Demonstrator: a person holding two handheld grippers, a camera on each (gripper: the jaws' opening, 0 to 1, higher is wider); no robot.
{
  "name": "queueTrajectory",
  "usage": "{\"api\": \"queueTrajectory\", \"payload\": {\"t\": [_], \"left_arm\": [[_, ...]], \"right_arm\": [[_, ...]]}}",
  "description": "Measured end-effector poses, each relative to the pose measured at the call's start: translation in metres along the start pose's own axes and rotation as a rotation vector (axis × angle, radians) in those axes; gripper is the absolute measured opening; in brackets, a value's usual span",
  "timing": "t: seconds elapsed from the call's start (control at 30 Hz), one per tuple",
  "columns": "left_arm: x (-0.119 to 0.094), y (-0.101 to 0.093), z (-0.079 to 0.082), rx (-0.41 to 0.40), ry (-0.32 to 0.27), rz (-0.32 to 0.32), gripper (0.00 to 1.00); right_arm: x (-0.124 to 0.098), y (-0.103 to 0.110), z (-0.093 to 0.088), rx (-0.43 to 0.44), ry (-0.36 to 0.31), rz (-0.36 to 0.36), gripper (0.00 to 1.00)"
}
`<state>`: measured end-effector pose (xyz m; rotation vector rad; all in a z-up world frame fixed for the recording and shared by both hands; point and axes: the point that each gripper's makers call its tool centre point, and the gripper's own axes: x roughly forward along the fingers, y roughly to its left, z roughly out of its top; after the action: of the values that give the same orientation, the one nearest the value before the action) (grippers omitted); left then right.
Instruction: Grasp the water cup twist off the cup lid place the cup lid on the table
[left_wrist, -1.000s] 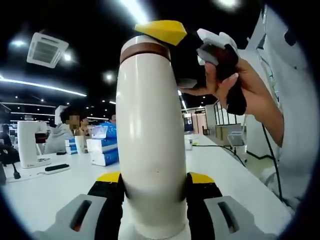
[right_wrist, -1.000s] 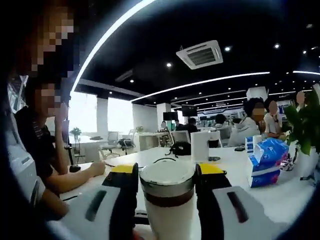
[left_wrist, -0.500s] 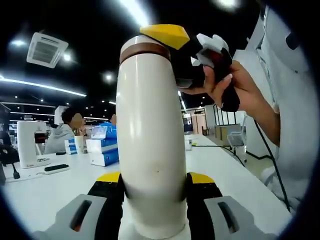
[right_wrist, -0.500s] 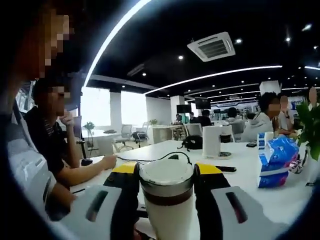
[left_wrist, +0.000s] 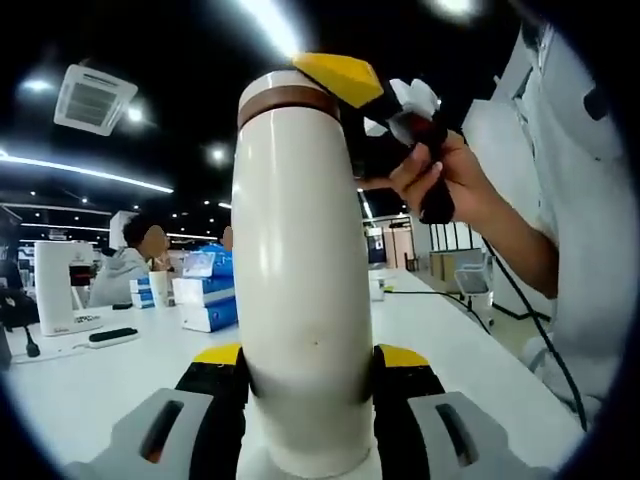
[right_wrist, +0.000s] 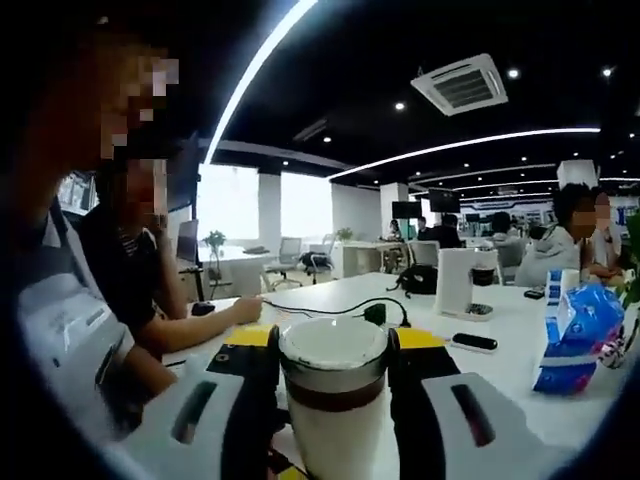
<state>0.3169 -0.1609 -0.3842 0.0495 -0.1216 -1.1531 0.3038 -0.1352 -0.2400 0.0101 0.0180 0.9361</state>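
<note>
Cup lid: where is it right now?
In the right gripper view the cup lid sits on top of the water cup, between the right gripper fingers; the left gripper clamps the cup body.

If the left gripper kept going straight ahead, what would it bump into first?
Nothing new: the left gripper is already clamped on the tall white water cup with the brown band, which blocks its way.
</note>
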Motion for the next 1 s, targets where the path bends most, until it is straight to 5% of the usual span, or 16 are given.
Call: {"api": "queueTrajectory", "payload": {"t": [0.8, 1.0], "left_arm": [[0.0002, 0.0008, -0.0002, -0.002, 0.001, -0.003, 0.5], [0.0014, 0.0024, 0.0004, -0.006, 0.018, 0.007, 0.51]], "right_arm": [[-0.0004, 0.004, -0.0003, 0.019, 0.009, 0.38, 0.45], [0.0015, 0.004, -0.0006, 0.042, -0.009, 0.416, 0.45]]}}
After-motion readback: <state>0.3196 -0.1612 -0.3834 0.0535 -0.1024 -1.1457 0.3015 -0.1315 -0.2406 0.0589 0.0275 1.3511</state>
